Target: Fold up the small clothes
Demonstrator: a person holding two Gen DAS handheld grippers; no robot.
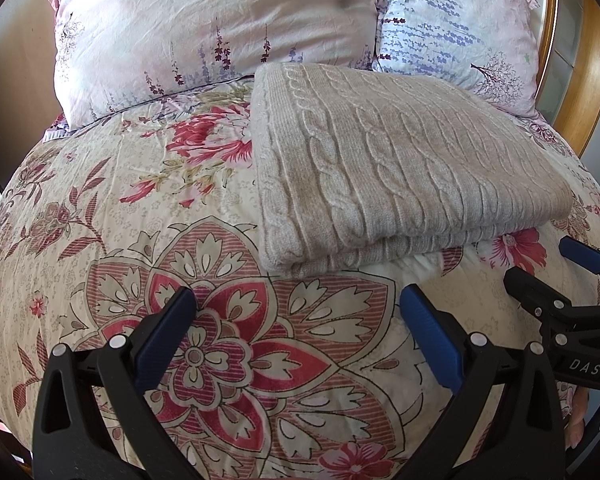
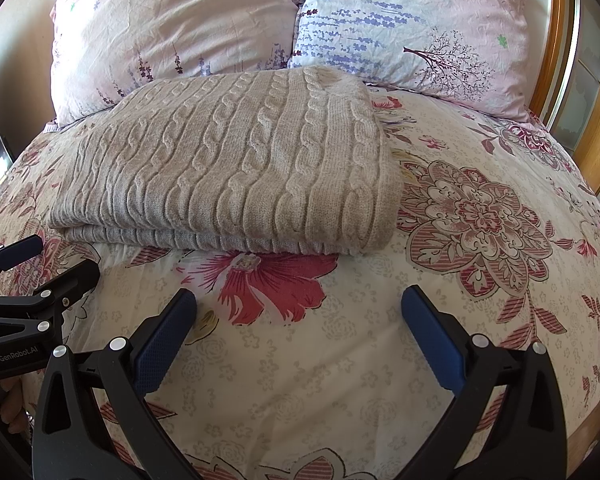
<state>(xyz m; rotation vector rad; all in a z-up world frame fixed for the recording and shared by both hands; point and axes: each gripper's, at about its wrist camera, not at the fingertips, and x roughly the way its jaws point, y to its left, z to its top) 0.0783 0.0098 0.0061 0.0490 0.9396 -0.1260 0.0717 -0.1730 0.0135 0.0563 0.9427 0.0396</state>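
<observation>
A beige cable-knit sweater (image 1: 384, 160) lies folded into a flat rectangle on the floral bedspread (image 1: 140, 240); it also shows in the right wrist view (image 2: 236, 168). My left gripper (image 1: 298, 300) is open and empty, just short of the sweater's near left corner. My right gripper (image 2: 299, 300) is open and empty, a little in front of the sweater's near edge. The right gripper also shows at the right in the left wrist view (image 1: 540, 268), and the left gripper at the left in the right wrist view (image 2: 56, 258). Neither touches the sweater.
Two floral pillows (image 1: 204, 28) (image 2: 412, 20) lean at the head of the bed behind the sweater. A wooden headboard (image 1: 592, 80) curves along the right side. The bedspread (image 2: 480, 240) stretches right of the sweater.
</observation>
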